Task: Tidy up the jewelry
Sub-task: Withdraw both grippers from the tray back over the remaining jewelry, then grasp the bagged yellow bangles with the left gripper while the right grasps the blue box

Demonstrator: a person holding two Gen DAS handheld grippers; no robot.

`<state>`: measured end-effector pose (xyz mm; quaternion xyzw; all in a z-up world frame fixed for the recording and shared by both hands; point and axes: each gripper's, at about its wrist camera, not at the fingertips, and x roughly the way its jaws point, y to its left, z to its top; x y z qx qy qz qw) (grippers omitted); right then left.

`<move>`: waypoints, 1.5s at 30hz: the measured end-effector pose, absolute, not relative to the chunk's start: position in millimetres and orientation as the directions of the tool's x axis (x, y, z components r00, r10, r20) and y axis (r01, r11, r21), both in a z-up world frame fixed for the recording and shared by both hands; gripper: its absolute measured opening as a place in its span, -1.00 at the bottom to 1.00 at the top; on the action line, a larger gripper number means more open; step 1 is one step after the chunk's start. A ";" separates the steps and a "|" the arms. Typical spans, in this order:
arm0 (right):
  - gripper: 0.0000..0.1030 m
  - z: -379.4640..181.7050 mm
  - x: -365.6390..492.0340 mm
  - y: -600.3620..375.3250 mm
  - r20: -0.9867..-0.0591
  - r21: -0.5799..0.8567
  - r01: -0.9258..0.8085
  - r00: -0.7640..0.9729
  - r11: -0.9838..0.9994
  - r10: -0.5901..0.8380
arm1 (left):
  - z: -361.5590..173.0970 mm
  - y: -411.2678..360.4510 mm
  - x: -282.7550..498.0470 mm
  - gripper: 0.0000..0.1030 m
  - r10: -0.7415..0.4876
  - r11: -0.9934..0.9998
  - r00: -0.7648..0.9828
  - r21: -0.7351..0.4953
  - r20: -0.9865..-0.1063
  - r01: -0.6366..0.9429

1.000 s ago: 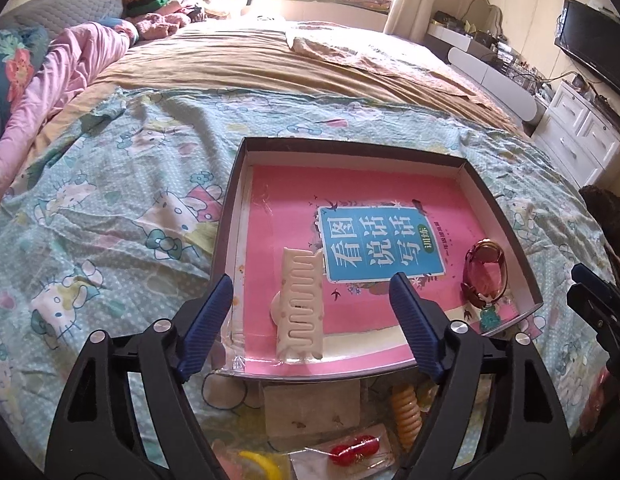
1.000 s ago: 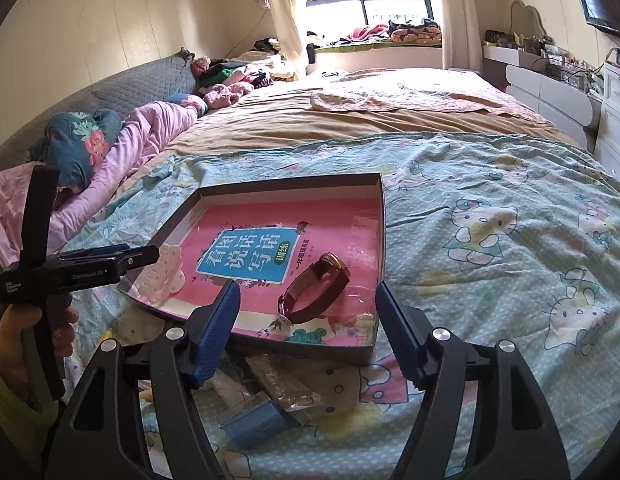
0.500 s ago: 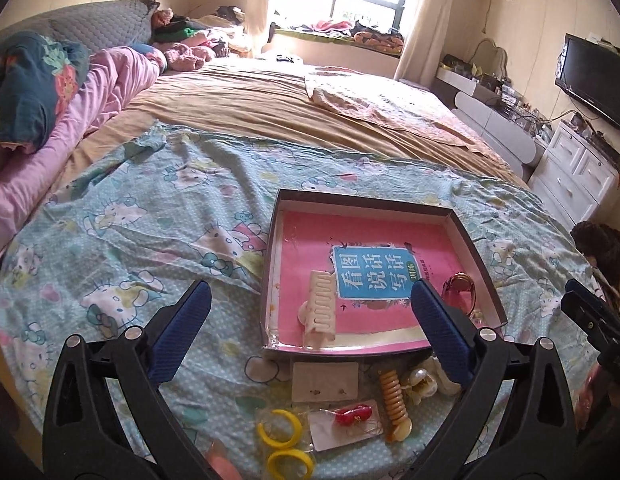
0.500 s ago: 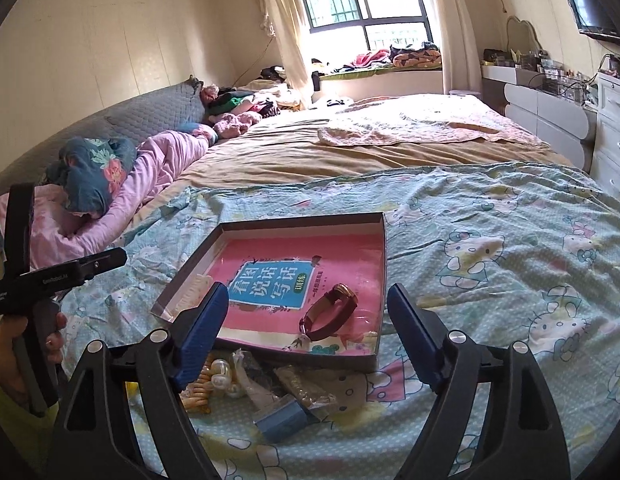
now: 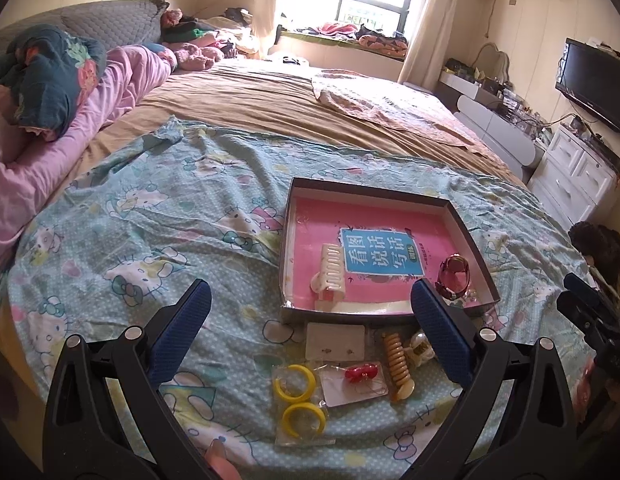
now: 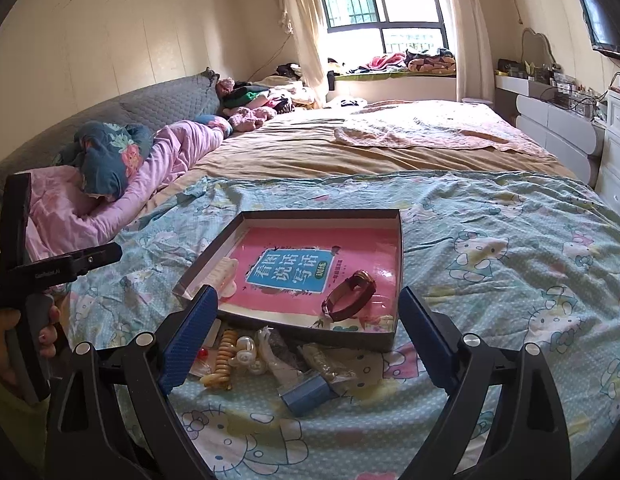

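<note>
A shallow dark tray (image 5: 369, 186) lined with a pink book lies on the cartoon-print bedsheet. In it rest a cream hair claw (image 5: 329, 268) and a dark red watch (image 5: 453, 274). Loose pieces lie in front of the tray: yellow hoops in a clear bag (image 5: 298, 396), a red piece on a card (image 5: 361, 372), an orange spiral tie (image 5: 395, 360) and a pearl clip (image 5: 419, 348). My left gripper (image 5: 308, 290) hangs open and empty above them. My right gripper (image 6: 308, 294) is opening, nothing between its fingers, above a small blue box (image 6: 308, 394) and the watch (image 6: 349, 296).
A person's hand (image 6: 14, 344) holds the left gripper's handle at the left edge. Pink quilt and pillows (image 5: 50, 120) pile at the left. A tan sheet (image 5: 290, 112) covers the far bed. White drawers (image 5: 577, 176) stand at the right.
Both grippers have drawn back and upward from the tray and their jaws have widened. The hair claw and watch stay in the tray. The loose pieces in front have come into view.
</note>
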<state>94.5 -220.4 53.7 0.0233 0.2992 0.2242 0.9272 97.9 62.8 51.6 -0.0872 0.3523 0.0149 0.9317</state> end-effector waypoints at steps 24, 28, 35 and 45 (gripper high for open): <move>0.78 10.9 74.3 -199.8 -0.677 0.137 -0.422 0.620 0.896 0.396 | 8.1 51.5 66.3 0.82 0.000 0.993 0.681 -0.081 -0.732 -0.087; 0.78 7.0 72.7 -198.3 -0.688 0.140 -0.426 0.607 0.894 0.397 | -0.3 50.4 64.5 0.82 -0.004 0.994 0.666 -0.078 -0.746 -0.082; 0.78 -0.2 68.1 -190.9 -0.706 0.145 -0.450 0.577 0.881 0.411 | -18.7 55.3 62.1 0.81 -0.022 0.991 0.624 -0.101 -0.781 -0.091; 0.78 -15.7 61.8 -178.0 -0.736 0.152 -0.481 0.528 0.863 0.424 | -37.0 58.3 61.5 0.81 -0.086 0.983 0.584 -0.164 -0.807 -0.082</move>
